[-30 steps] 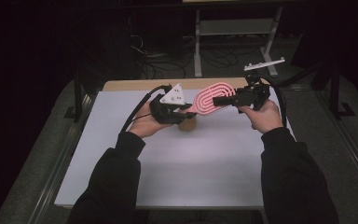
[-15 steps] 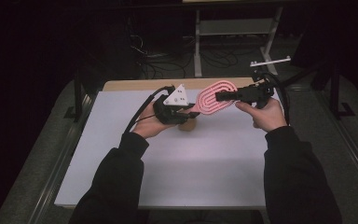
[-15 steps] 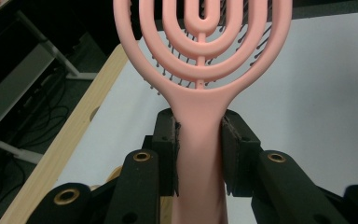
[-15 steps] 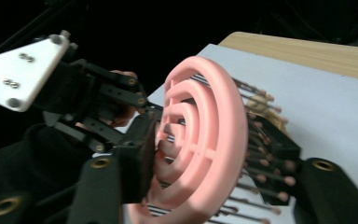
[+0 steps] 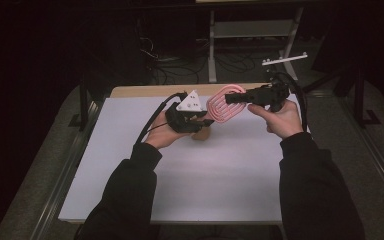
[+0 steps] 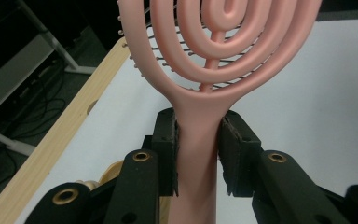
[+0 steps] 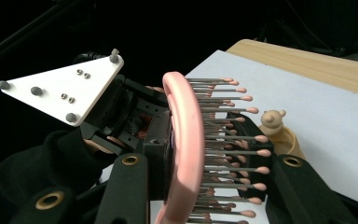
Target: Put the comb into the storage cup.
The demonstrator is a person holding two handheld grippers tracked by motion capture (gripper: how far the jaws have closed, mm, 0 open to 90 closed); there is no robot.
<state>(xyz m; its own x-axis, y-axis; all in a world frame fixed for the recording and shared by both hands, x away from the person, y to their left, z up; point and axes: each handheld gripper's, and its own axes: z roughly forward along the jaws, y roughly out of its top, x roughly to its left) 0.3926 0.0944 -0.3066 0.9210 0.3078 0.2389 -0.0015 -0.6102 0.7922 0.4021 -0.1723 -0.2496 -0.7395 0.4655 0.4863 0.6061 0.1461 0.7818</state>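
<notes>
Brush work is what we are doing, taking each view in turn. From the high view, we are holding a pink hairbrush (image 5: 225,103) in the air over the far part of the white table (image 5: 190,190), with the left gripper (image 5: 200,121) at its handle end and the right gripper (image 5: 231,98) reaching in across its spiral head from the right; a small tan figurine (image 5: 202,134) is sitting on the table just below the brush. In the left gripper view, we are clamping the handle (image 6: 198,154) between both pads (image 6: 167,154), just under the point where it widens into the head, so the brush is standing straight up out of the jaws. In the right gripper view, the right gripper (image 7: 205,163) has just been closing, and its jaws are now pinching the head, one pad against the pink rim (image 7: 182,149) and the other in among the grey bristles (image 7: 228,154); the grey plate (image 7: 65,88) of the left gripper is showing behind. To do this well, we judge that we should be keeping the left grip firm and square on the handle, squeezing the head only lightly so the bristles are not bending, and moving both hands together so the brush is not twisting between them.
</notes>
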